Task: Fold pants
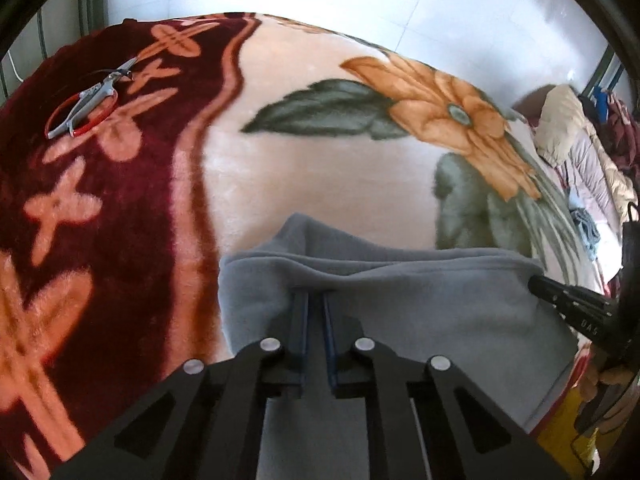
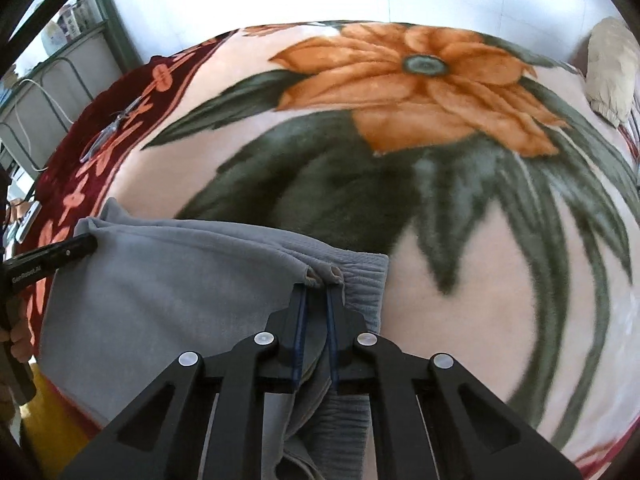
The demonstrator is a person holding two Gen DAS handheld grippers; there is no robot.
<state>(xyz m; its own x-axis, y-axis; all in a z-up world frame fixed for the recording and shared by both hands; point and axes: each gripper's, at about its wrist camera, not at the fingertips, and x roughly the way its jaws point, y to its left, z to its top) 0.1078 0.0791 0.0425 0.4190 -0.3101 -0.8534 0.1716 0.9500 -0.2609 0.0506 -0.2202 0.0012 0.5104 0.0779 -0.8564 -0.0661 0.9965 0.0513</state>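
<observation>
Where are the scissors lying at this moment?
In the left wrist view the scissors lie far left on the blanket's dark red border, well apart from the grey pants.

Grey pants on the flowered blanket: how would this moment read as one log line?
left gripper: shut on grey pants | right gripper: shut on ribbed waistband | scissors: untouched on flowered blanket

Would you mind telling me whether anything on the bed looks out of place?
Yes: scissors with a red loop lie loose on the blanket's maroon border, far from the grey pants; a sharp tool seems odd where clothes are folded.
</observation>
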